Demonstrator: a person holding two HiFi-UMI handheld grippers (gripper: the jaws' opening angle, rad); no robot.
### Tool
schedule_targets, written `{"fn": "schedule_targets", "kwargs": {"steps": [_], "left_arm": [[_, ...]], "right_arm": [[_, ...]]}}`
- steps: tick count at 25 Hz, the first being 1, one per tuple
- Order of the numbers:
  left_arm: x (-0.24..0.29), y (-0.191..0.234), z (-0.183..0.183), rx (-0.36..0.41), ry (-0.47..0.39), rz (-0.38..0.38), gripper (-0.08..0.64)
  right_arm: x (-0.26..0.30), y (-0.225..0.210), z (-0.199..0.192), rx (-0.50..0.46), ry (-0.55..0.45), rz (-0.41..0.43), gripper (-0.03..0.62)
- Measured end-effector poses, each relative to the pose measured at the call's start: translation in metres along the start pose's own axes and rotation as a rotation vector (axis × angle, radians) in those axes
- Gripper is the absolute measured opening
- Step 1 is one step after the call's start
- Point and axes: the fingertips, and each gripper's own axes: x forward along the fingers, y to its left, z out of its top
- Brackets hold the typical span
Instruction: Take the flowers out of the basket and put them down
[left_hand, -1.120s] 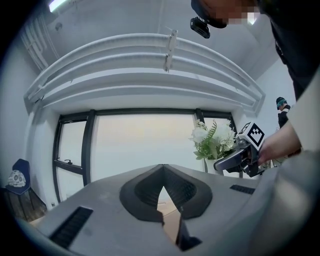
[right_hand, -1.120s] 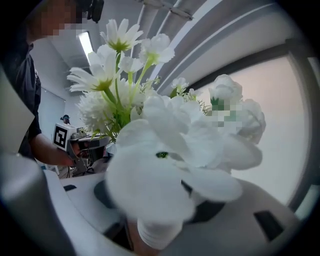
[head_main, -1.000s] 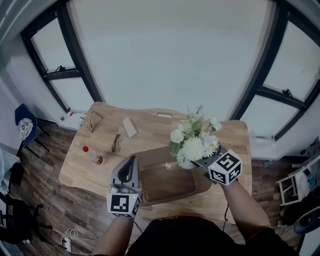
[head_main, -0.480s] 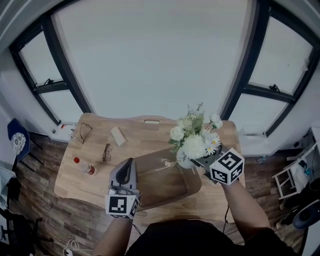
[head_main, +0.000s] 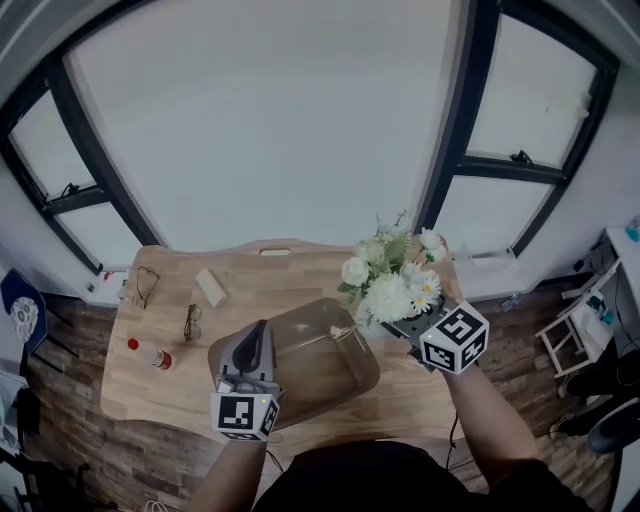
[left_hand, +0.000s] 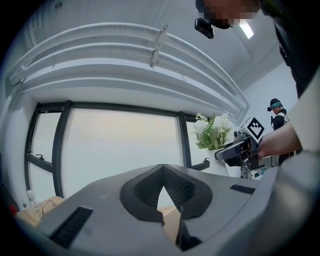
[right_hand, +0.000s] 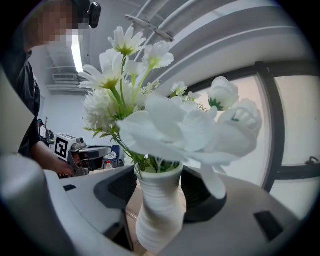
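Flowers (head_main: 392, 280) in a white vase (right_hand: 159, 210) are riding clear of the basket (head_main: 310, 360), at its 2 o'clock, the right claw (head_main: 395, 325) spread wide and gripping the vase's waist. The left claw (head_main: 258, 335), jaws together on the basket's rim, is carrying it along. Over the past second both have been swinging toward the surface's (head_main: 250, 270) 2 o'clock corner; only the setting-down seems left.
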Motion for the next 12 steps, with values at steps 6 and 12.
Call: {"fn": "schedule_targets", "kwargs": {"steps": [6, 12], "left_arm": [[0.023, -0.025, -0.003, -0.003, 0.014, -0.055, 0.005], [0.043, -0.051, -0.007, -0.002, 0.026, -0.106, 0.005]], "right_arm": [[-0.028, -0.024, -0.016, 0.020, 0.013, -0.058, 0.295], [-0.054, -0.047, -0.038, 0.048, 0.029, -0.124, 0.295]]}}
